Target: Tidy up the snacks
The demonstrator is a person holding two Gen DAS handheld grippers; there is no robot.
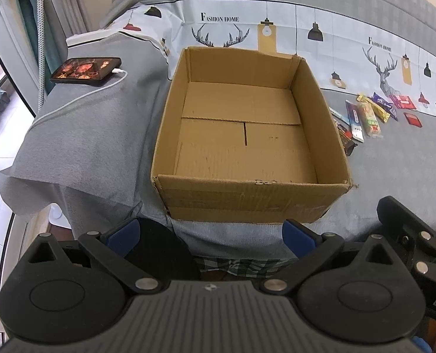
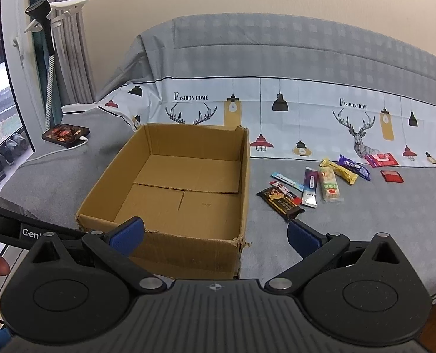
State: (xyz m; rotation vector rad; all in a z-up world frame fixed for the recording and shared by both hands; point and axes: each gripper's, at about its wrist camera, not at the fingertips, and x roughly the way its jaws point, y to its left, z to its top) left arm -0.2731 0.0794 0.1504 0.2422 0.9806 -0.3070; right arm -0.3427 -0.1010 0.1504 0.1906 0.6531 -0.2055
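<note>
So far nothing packed: box empty on bed. Snacks all lie in loose cluster right of box, on cover. Left gripper and right gripper near, jaws spread, holding nothing. Whole sorting left, by my judgement.

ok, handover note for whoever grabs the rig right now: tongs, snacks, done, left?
Left tongs: open, empty, held in front of the cardboard box.
Right tongs: open, empty, at the box's near right corner.
Box: open top, nothing inside, on the grey bedcover.
Snacks: all loose on the cover to the right of the box; the dark packet lies nearest.
Done: nothing packed yet.
Left: move every snack into the box; the right tongs are probably better placed to start.
</note>
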